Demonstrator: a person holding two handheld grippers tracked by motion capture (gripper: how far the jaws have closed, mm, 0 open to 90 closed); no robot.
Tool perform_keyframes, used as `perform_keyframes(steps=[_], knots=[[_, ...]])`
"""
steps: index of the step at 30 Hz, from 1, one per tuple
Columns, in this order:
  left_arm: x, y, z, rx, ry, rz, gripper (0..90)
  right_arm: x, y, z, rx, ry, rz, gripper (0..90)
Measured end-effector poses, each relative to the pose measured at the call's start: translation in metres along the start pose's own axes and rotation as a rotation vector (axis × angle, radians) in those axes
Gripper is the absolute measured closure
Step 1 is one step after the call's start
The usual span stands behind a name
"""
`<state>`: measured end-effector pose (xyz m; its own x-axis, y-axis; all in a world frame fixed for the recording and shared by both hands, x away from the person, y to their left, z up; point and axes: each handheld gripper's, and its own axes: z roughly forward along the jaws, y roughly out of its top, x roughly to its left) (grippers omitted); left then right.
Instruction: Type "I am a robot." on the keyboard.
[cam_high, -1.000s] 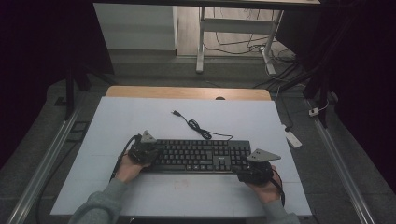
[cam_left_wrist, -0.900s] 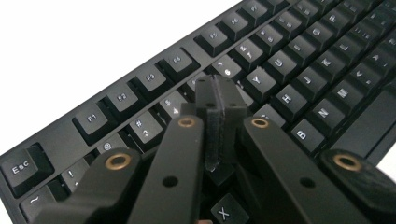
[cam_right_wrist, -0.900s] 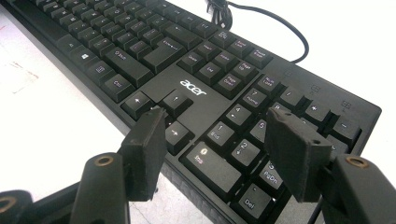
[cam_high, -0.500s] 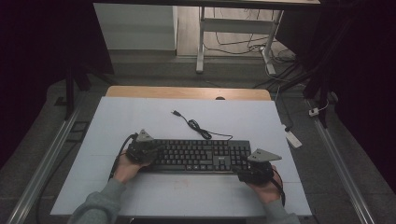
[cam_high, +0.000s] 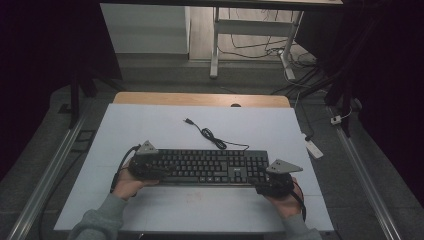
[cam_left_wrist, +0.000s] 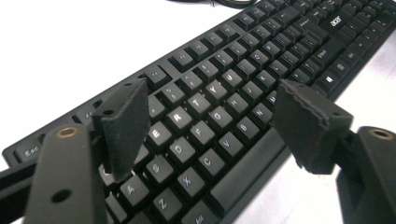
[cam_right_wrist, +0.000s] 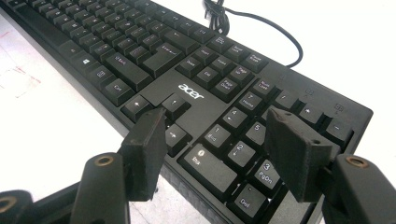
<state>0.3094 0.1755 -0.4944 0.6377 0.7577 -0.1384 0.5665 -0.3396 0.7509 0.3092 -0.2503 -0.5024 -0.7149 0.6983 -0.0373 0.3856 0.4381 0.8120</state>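
Note:
A black Acer keyboard (cam_high: 210, 167) lies across the near half of the white table top (cam_high: 150, 125), its cable (cam_high: 210, 135) curling away behind it. My left gripper (cam_high: 150, 167) hovers over the keyboard's left end. Its jaws have just been opening and now stand wide apart (cam_left_wrist: 211, 93) above the letter keys (cam_left_wrist: 224, 84), with nothing clamped between them. My right gripper (cam_high: 272, 182) is at the keyboard's right end. Its fingers (cam_right_wrist: 214, 116) are spread over the number pad (cam_right_wrist: 233, 135) and arrow keys, open and holding nothing.
The white top rests on a wooden table whose edge (cam_high: 200, 99) shows at the back. A white power strip (cam_high: 314, 148) lies on the floor to the right. Desk legs (cam_high: 215, 45) and loose cables stand beyond. Metal rails (cam_high: 45, 185) run along both sides.
The left gripper has shifted slightly to the left and lifted a little at the keyboard's left end. The right gripper and the keyboard have stayed put.

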Motion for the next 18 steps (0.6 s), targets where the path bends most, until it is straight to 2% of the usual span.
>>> perform_keyframes(steps=[6, 18], knots=[[-0.0008, -0.0020, -0.0061, 0.005, -0.006, 0.017, 25.7, -0.0006, -0.0005, 0.0004, -0.003, 0.000, 0.001, 39.0], [0.0012, -0.0034, -0.0059, 0.022, -0.003, 0.008, 25.3, -0.0006, -0.0004, 0.0007, -0.003, 0.000, 0.002, 39.1]])
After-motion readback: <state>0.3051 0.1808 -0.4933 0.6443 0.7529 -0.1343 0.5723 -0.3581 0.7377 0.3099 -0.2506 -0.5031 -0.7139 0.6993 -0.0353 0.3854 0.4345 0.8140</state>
